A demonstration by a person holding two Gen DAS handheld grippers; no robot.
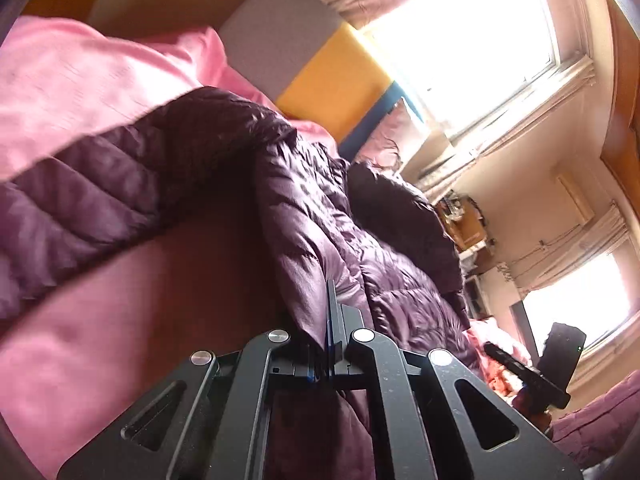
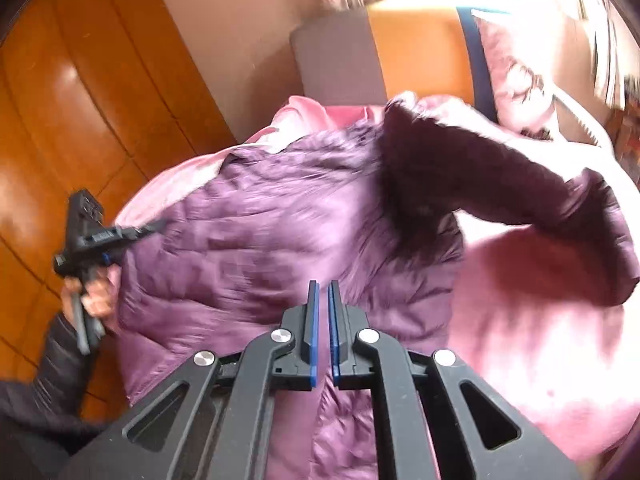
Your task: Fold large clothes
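A big purple puffy jacket (image 2: 280, 224) lies spread on a bed with a pink sheet (image 2: 540, 320). The jacket has stitched puffy rows and a dark furry trim (image 2: 412, 184) near its top. One dark sleeve (image 2: 592, 216) is up off the sheet on the right side of the right wrist view, bent and blurred.

The left gripper (image 1: 330, 312) has its two fingers pressed together on a fold of the jacket's edge — the purple cloth hangs from between them, over the pink sheet below. In the right wrist view this same gripper shows at the left edge of the jacket, held by a hand (image 2: 94, 292) in a dark puffy sleeve cuff (image 2: 60, 360).

The right gripper (image 2: 323, 320) points down at the lower middle of the jacket. Its blue-padded fingers (image 2: 314, 320) are close together with only a thin slit between them, and cloth of the jacket's lower edge runs up to them — whether they pinch it I cannot tell.

Behind the bed stand a grey and orange headboard (image 2: 360, 52), a pink pillow (image 2: 516, 76) and a bright window (image 1: 472, 40) with curtains. A shiny wooden wardrobe (image 2: 80, 100) is on the left.
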